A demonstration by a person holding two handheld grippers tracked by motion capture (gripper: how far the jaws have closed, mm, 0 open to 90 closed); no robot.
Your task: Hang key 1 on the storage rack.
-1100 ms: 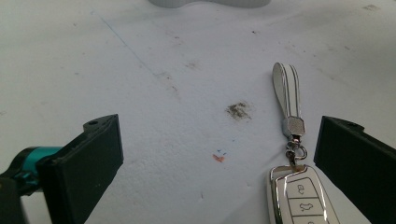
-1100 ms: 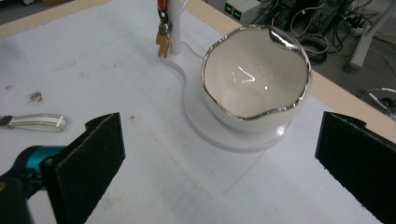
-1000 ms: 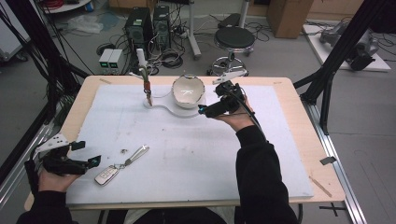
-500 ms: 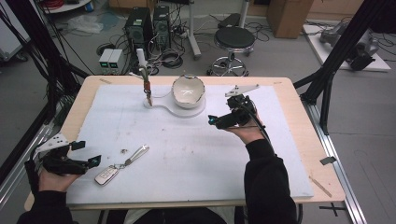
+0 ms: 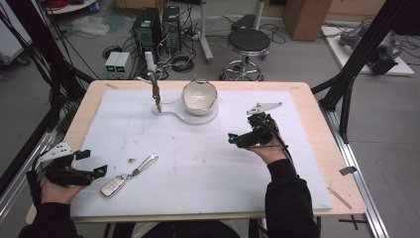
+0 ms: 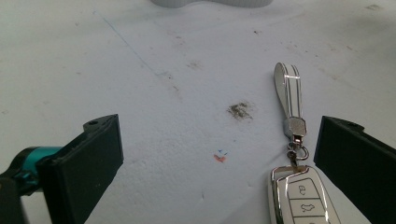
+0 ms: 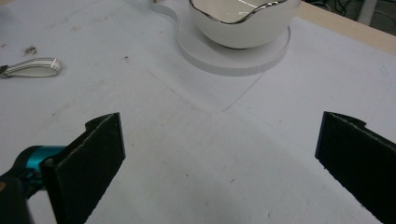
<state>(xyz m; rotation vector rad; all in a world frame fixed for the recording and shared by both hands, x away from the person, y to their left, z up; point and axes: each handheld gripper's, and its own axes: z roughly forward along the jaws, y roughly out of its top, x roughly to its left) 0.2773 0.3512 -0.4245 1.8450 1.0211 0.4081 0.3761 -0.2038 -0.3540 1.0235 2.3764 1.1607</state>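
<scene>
The white mat covering the table is seen beneath both grippers. A white bowl with a dark rim is seated on a round white base ahead of the right gripper and slightly to its right, well apart from it. The right gripper is held above the mat with its jaws spread wide, and nothing is found between them (bare mat is seen in the gap in the right gripper view). The left gripper is held low at the near left corner of the mat, its jaws likewise wide apart. The car key, white with a chrome edge, is recorded lying flat on the mat just inside the right-hand jaw of the left gripper, close beside that jaw; contact cannot be told. Its white strap is laid out forward, away from that gripper. A small dark smudge is noted on the mat ahead of the left jaws.
</scene>
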